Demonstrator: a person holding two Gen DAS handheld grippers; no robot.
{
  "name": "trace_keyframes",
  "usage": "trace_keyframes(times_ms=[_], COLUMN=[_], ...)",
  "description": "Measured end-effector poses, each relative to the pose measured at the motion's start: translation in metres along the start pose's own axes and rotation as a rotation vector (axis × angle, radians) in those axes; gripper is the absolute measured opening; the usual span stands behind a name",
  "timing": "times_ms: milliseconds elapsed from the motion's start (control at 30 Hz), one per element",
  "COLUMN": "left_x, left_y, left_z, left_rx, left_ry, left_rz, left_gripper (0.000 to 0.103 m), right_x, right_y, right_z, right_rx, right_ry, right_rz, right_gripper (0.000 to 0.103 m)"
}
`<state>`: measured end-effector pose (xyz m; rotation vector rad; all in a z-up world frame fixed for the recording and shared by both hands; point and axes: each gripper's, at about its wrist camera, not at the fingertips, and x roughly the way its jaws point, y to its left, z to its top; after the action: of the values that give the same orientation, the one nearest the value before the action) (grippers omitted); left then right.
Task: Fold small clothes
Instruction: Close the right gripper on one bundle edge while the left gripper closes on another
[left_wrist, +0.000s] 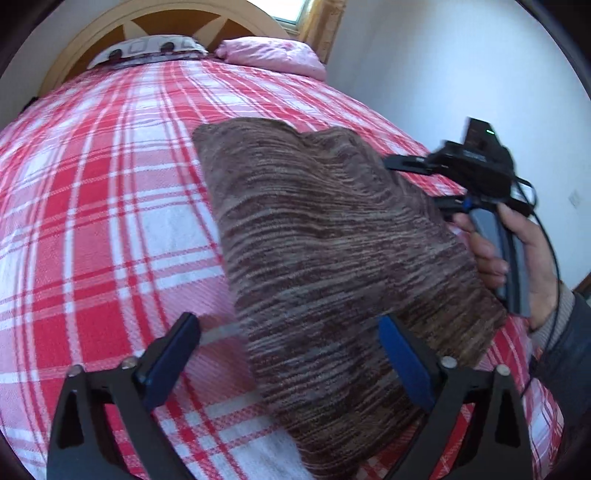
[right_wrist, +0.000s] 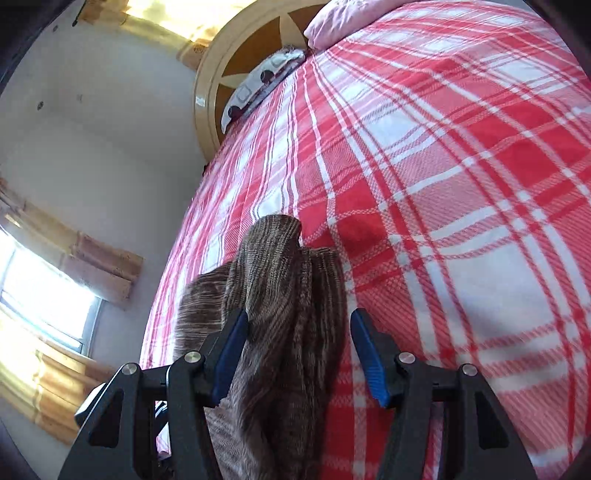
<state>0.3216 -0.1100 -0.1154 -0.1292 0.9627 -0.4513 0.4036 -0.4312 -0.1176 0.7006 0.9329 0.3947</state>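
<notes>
A brown striped knitted garment (left_wrist: 332, 258) lies folded on the red and white plaid bed cover (left_wrist: 92, 184). My left gripper (left_wrist: 290, 332) is open, its blue pads either side of the garment's near left part, just above it. My right gripper (left_wrist: 417, 184) shows in the left wrist view at the garment's right edge, its jaws partly hidden by the cloth. In the right wrist view the right gripper (right_wrist: 299, 332) is open, with the bunched garment (right_wrist: 284, 314) lying between its blue pads and against the left one.
A patterned pillow (left_wrist: 147, 50) and a pink pillow (left_wrist: 273, 55) lie at the wooden headboard (left_wrist: 177, 18). A white wall (left_wrist: 461, 74) runs along the bed's right side. Windows with yellow curtains (right_wrist: 48, 295) are on the other wall.
</notes>
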Motion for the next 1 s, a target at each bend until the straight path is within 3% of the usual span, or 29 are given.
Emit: trace_keyframes(times_ms=[167,233,267,300,367,400,667,833,1000], left_x=[0.004,0.004,0.003,0.003,0.002,0.001,-0.004,-0.019,-0.049], left_y=[-0.007,-0.008,-0.009,-0.01,-0.01,-0.009,-0.004,-0.011,-0.013], left_z=[0.002,0.002,0.001,0.001,0.0,0.0,-0.002,-0.008,-0.015], left_rx=[-0.015,-0.013,-0.012,-0.012,-0.018,-0.022,-0.032,0.008,0.041], left_ry=[0.01,0.01,0.008,0.006,0.002,0.001,-0.009,-0.025,-0.058], left_rz=[-0.077,-0.075,-0.072,-0.069,-0.062,-0.058,-0.058,-0.02,-0.022], left_gripper=[0.091,0.089,0.085,0.082,0.069,0.068,0.027,0.019,0.018], right_x=[0.02,0.022,0.023,0.024,0.025,0.024,0.014,0.0,-0.009], right_y=[0.006,0.007,0.007,0.005,-0.003,-0.004,0.013,0.031,0.058], right_z=[0.003,0.002,0.001,0.001,-0.002,-0.003,-0.006,-0.012,-0.026], right_rx=[-0.019,-0.033,-0.042,-0.038,-0.013,-0.011,-0.078,-0.091,-0.11], right_ry=[0.039,0.036,0.034,0.035,0.037,0.029,-0.022,-0.058,-0.083], right_rz=[0.04,0.051,0.054,0.061,0.08,0.087,0.065,0.086,0.125], right_gripper=[0.059,0.059,0.057,0.045,0.031,0.029,0.024,0.023,0.023])
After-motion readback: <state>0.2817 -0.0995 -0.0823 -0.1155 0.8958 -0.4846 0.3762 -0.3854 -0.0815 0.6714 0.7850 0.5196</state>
